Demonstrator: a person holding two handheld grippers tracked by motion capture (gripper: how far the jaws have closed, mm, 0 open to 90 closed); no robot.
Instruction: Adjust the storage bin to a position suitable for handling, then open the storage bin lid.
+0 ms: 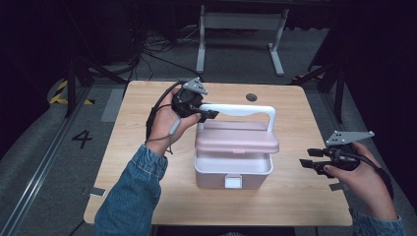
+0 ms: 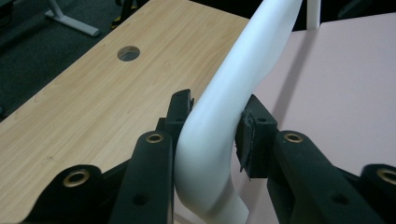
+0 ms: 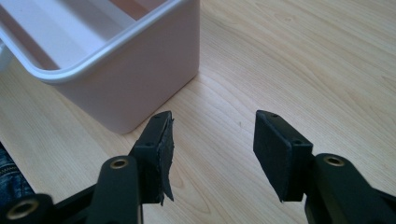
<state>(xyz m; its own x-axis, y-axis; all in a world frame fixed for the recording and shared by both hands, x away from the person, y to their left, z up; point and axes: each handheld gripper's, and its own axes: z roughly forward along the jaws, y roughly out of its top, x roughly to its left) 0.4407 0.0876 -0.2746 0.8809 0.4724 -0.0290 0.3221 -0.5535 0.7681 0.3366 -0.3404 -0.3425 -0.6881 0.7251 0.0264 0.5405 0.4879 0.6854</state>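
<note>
Standing on grey floor, wooden table.

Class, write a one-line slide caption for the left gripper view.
Left gripper shut on the white handle of a pink box, above a wooden table.

— Where does the box sit?
— At mid-desk, its lid raised above it. My left tongs meet the handle at its left rear corner.
— And your right tongs?
— Right of the box, apart from it, over bare desk.
</note>
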